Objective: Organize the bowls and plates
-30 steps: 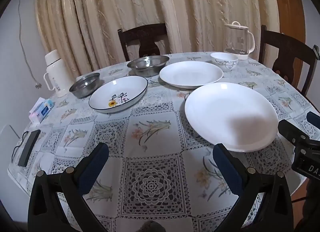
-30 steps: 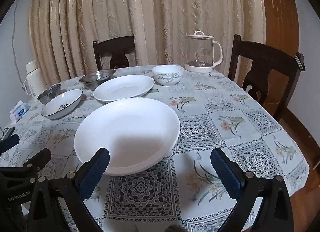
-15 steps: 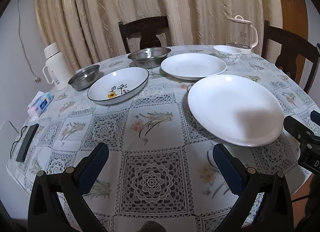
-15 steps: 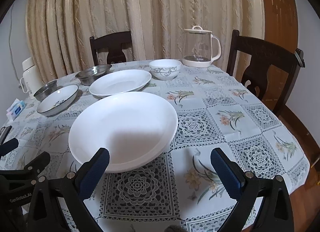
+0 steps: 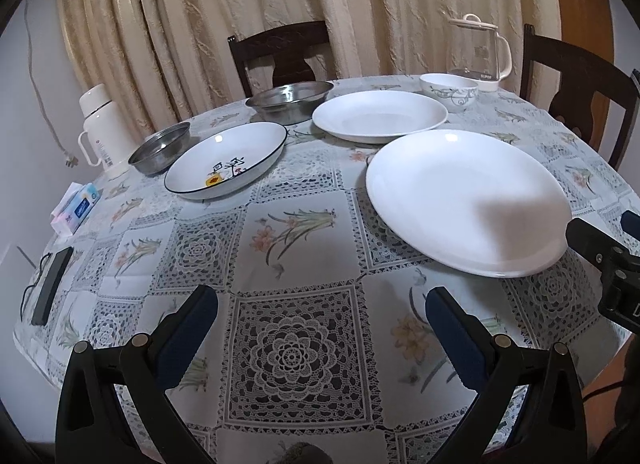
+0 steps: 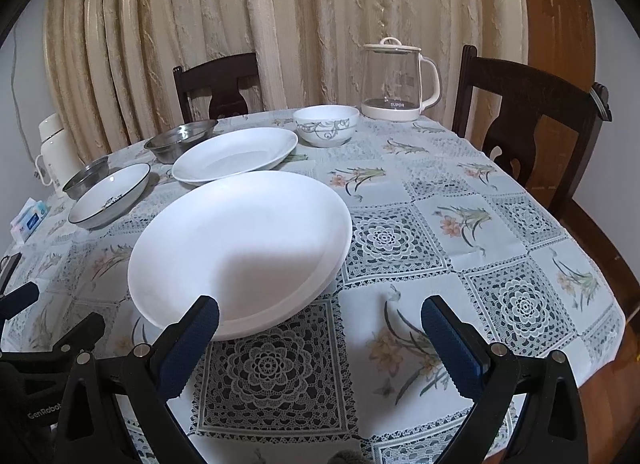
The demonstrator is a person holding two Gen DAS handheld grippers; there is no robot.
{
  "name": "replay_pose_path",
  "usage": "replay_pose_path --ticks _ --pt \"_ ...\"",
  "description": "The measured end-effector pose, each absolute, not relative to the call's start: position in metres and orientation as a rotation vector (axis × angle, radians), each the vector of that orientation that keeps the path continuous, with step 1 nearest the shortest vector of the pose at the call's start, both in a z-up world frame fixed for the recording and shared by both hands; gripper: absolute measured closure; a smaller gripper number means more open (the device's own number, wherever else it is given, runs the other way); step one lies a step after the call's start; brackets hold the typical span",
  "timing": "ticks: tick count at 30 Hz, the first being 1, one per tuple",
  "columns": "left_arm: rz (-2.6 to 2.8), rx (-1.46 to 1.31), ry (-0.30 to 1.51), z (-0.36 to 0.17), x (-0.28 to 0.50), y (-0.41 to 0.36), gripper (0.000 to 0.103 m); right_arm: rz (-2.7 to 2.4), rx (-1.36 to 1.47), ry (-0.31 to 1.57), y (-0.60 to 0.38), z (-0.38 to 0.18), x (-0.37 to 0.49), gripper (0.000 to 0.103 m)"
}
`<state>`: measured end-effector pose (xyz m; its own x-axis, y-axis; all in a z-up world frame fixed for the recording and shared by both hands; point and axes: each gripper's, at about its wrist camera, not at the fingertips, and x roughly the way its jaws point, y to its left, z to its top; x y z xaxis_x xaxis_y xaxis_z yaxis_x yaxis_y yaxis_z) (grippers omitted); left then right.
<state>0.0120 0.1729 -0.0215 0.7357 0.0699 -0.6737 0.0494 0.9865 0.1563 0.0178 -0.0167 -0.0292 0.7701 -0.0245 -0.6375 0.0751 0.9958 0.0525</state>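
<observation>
Kettle base read "SUPOR" on the glass kettle (image 6: 398,78), far side of the desk (image 6: 460,224); "GenRobot" partly legible on my left gripper's (image 5: 320,334) body seen from the right wrist view. Both grippers hovered wide apart and empty over the near desk edge, my right gripper (image 6: 320,334) just in front of the large white plate (image 6: 240,248), one blue fingertip (image 6: 200,318) overlapping its near rim in view, contact not clear. Second white plate (image 6: 236,154) sat just behind it, patterned ceramic bowl (image 6: 326,124) beside that plate, near the kettle. Black-rimmed plate (image 5: 226,160) with characters printed inside, too small to read, lay left of center. Two steel bowls: the larger steel bowl (image 5: 290,100) behind it, the small steel bowl (image 5: 160,146) to its left. White thermos (image 5: 98,124) at the left edge, tissue pack (image 5: 76,210) with unreadable print, black phone-like slab (image 5: 52,284) near the edge. Desk was round, covered in a lace and flower print cloth. Two dark wooden chairs (image 6: 532,120), cream curtain (image 6: 280,16) behind, wooden door (image 6: 556,4) at right.
</observation>
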Motion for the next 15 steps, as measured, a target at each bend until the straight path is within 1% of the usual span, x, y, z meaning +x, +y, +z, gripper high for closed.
replay_pose_path --ticks 15 --pt "0.018 0.18 0.763 -0.031 0.028 0.173 0.0 -0.062 0.144 0.753 -0.031 -0.046 0.032 0.0"
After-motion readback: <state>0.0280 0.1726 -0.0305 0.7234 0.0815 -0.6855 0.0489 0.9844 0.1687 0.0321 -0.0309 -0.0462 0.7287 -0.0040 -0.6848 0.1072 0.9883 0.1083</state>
